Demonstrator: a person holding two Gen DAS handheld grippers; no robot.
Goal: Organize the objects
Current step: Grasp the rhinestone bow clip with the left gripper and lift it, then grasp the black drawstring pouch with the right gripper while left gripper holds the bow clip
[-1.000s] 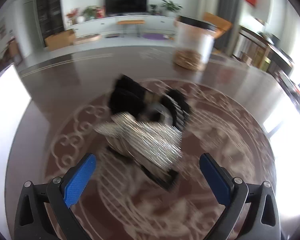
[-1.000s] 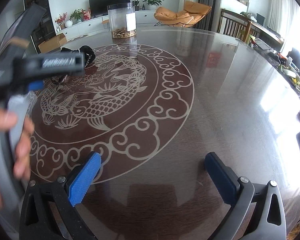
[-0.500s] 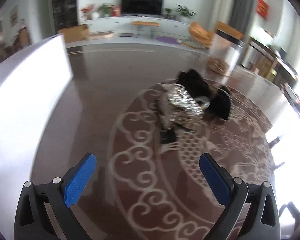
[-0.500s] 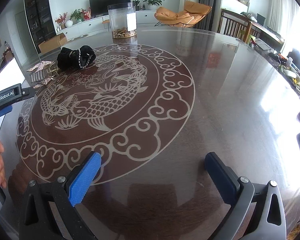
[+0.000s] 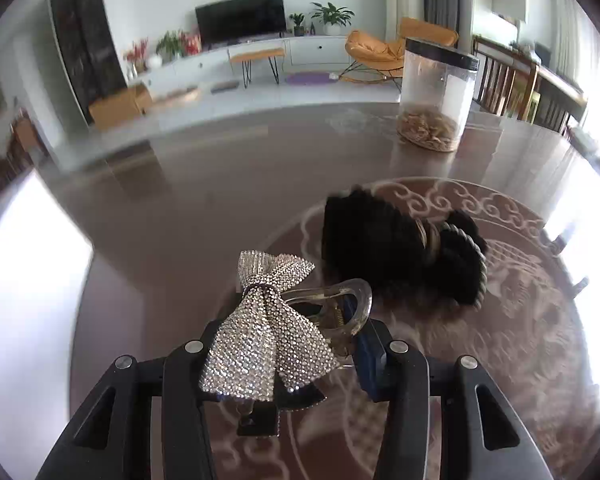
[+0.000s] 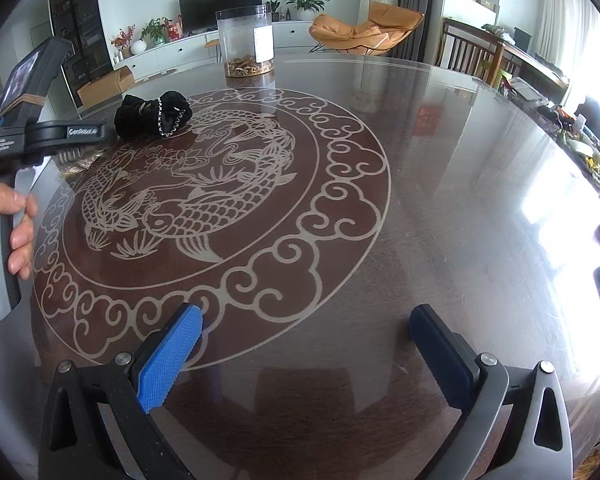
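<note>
Pinching the rhinestone bow clip (image 5: 266, 340) across its width, the left gripper (image 5: 288, 354) sits nearest; right gripper (image 6: 304, 356) spread, well apart.

Left gripper (image 5: 288, 354) clamps rhinestone bow clip (image 5: 268, 340).

We are in a home's open living and dining room. At twelve o'clock a flat-screen television (image 6: 220, 4) stands above a long white media console (image 5: 260, 54), with potted plants (image 6: 306, 0) beside it. At one o'clock sits an orange lounge chair (image 6: 366, 26). A round glass-topped dining table (image 6: 480, 184) with a koi motif fills our foreground, and wooden dining chairs (image 6: 470, 58) stand at two o'clock.
</note>
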